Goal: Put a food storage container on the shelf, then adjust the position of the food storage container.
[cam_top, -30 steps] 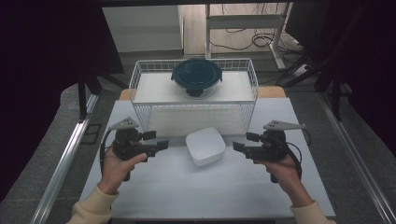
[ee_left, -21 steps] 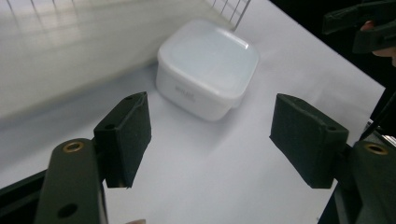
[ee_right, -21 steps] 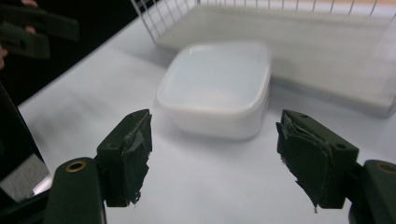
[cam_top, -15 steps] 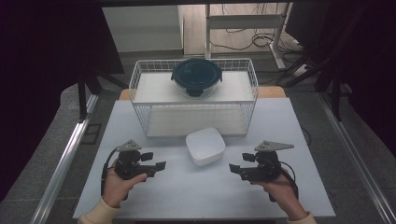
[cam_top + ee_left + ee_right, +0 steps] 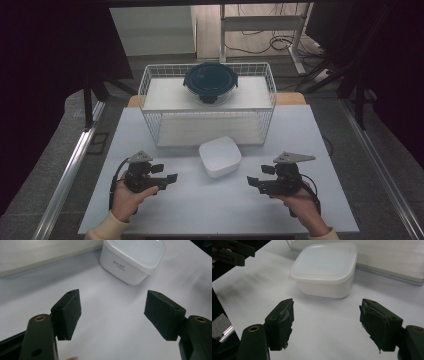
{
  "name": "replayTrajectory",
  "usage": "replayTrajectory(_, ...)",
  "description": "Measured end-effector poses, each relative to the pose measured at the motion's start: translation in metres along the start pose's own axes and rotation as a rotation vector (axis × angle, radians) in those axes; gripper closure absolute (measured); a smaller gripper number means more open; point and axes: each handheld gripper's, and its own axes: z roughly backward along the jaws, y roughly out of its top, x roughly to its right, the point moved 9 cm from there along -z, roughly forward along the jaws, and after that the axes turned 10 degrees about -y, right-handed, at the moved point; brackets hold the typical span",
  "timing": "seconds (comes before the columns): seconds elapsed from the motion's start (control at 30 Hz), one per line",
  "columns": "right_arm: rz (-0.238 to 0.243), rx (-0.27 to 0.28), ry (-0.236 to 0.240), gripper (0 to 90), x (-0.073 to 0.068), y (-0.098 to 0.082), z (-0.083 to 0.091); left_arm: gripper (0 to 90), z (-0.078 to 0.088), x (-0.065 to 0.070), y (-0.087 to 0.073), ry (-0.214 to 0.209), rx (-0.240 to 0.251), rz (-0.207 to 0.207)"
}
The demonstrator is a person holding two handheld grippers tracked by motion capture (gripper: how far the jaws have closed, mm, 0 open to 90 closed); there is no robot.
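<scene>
Right gripper [image 5: 325, 323] sits low over the white table [image 5: 324, 345], jaws spread wide with bare tabletop between them. The pads [image 5: 283, 323] look worn, with torn tape curling off their faces. Straight ahead, well short of contact, stands a white tub [image 5: 325, 272] with its cloudy lid [image 5: 324, 261] on. Behind it runs the pale base of a rack [image 5: 392, 257]. Top left, the other gripper [image 5: 230, 252] pokes in, dark against the edge.
</scene>
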Motion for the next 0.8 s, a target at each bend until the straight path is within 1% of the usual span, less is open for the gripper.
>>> replayTrajectory(0.03, 0.002, 0.0, -0.003, 26.9, 0.0, 0.0, 0.0, 28.9, 0.0, 0.001, 0.0, 0.007, 0.005, -0.005)
replayTrajectory(0.1, 0.001, 0.001, -0.004, 26.9, 0.0, 0.001, 0.0, 28.9, 0.0, 0.001, 0.0, 0.009, 0.003, -0.006)
replayTrajectory(0.27, 0.01, 0.015, -0.012, 26.9, 0.0, 0.004, 0.003, 29.0, -0.003, -0.002, 0.0, 0.014, -0.005, 0.0)
replayTrajectory(0.37, 0.015, 0.023, -0.025, 27.0, 0.0, 0.006, 0.006, 29.1, -0.006, -0.002, 0.001, 0.026, -0.009, -0.009)
replayTrajectory(0.43, 0.02, 0.023, -0.028, 27.0, 0.0, 0.005, 0.007, 29.3, -0.006, -0.002, 0.001, 0.027, -0.007, -0.011)
replayTrajectory(0.47, 0.019, 0.021, -0.029, 27.0, 0.0, 0.005, 0.006, 29.4, -0.006, -0.003, 0.003, 0.038, -0.002, -0.012)
replayTrajectory(0.53, 0.023, 0.018, -0.029, 27.0, 0.0, 0.005, 0.006, 29.7, -0.005, -0.004, 0.005, 0.037, 0.005, -0.013)
replayTrajectory(0.67, 0.023, 0.021, -0.025, 26.9, -0.002, 0.006, 0.006, 31.5, -0.006, -0.006, 0.01, 0.055, 0.016, -0.017)
replayTrajectory(0.73, 0.024, 0.021, -0.027, 26.9, -0.002, 0.006, 0.006, 32.2, -0.009, -0.005, 0.012, 0.05, 0.007, -0.032)
replayTrajectory(0.77, 0.022, 0.019, -0.028, 26.9, -0.002, 0.005, 0.006, 33.3, -0.011, -0.006, 0.016, 0.052, 0.015, -0.028)
replayTrajectory(0.8, 0.022, 0.018, -0.029, 26.9, -0.002, 0.005, 0.006, 33.8, -0.011, -0.006, 0.016, 0.052, 0.015, -0.028)
